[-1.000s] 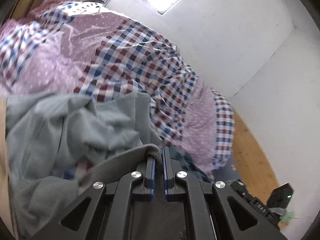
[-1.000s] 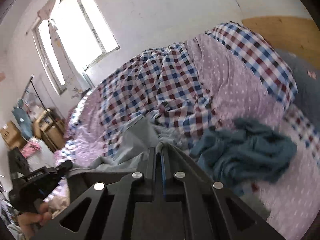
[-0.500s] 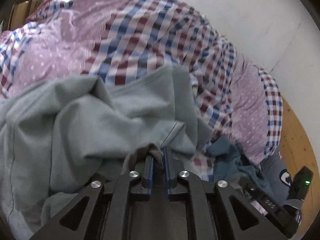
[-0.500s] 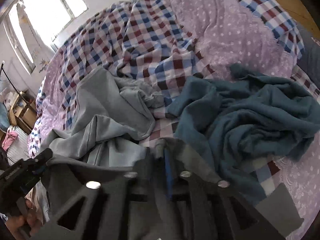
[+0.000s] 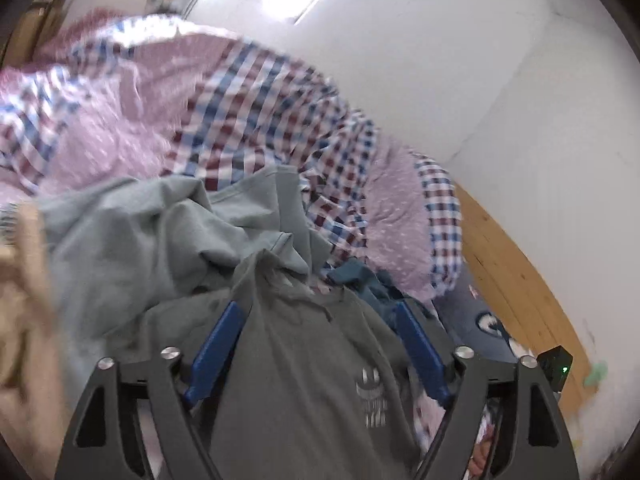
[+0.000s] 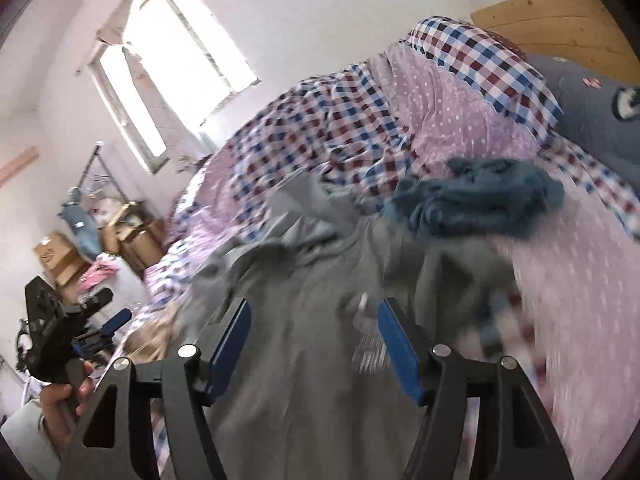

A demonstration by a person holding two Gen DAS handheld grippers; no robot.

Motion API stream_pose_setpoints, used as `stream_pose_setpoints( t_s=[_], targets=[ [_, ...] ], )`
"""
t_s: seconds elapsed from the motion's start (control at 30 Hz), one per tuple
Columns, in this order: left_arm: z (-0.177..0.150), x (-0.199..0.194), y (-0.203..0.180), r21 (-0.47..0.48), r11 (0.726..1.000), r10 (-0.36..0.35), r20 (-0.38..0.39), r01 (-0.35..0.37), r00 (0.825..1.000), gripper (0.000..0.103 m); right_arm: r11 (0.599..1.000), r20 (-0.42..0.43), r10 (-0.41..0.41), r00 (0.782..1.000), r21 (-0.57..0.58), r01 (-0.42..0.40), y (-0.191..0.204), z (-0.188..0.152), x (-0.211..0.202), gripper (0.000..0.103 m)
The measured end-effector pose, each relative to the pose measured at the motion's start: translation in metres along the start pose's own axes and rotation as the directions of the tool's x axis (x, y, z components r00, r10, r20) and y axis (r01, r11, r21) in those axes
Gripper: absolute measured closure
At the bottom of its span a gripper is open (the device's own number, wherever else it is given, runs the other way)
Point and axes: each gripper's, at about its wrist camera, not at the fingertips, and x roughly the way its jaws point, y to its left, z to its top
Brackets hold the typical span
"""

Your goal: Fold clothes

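On bed, grey shirt (image 5: pixel 304 380), seemingly lengthwise.

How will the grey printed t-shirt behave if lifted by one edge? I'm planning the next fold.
The grey t-shirt will probably hang limp: it lies rumpled in soft creases across the bed. It looks light and thin, so it should drag and bunch. It may snag the pale grey garment bunched against it.

Both jaws, clamped on cloth half a second ago, now stand wide apart. The left gripper (image 5: pixel 316 312) and right gripper (image 6: pixel 314 312) release the crumpled grey cotton T-shirt with white chest print (image 5: pixel 304 392), which now lies loose between the spread blue pads.
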Motion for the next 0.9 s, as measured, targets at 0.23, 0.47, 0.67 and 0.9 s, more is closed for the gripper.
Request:
stream_pose_setpoints(
  t_s=[0.23, 0.47, 0.67, 0.9],
  targets=[
    [-0.091, -0.093, 0.011, 0.141, 0.979, 0.156, -0.039, -0.149, 0.987, 0.018, 0.999, -0.050, 0.010, 0.999, -0.050, -0.013, 0.034, -0.085, -0.055, 0.033],
    [-0.180, -0.138, 0.070, -0.111, 0.968, 0.210, -0.120, -0.223, 0.970, 0.020, 0.997, -0.127, 0.022, 0.992, -0.076, -0.031, 0.043, -0.130, -0.050, 0.033],
    [-0.226, -0.149, 0.072, -0.080, 0.954, 0.268, -0.207, -0.290, 0.941, 0.030, 0.989, -0.104, -0.001, 0.995, -0.146, -0.015, 0.064, -0.145, -0.048, 0.033],
    [-0.256, -0.167, 0.076, -0.129, 0.938, 0.279, -0.266, -0.321, 0.923, 0.030, 0.970, -0.111, -0.030, 0.993, -0.242, 0.002, 0.083, -0.161, -0.046, 0.033]
  ],
)
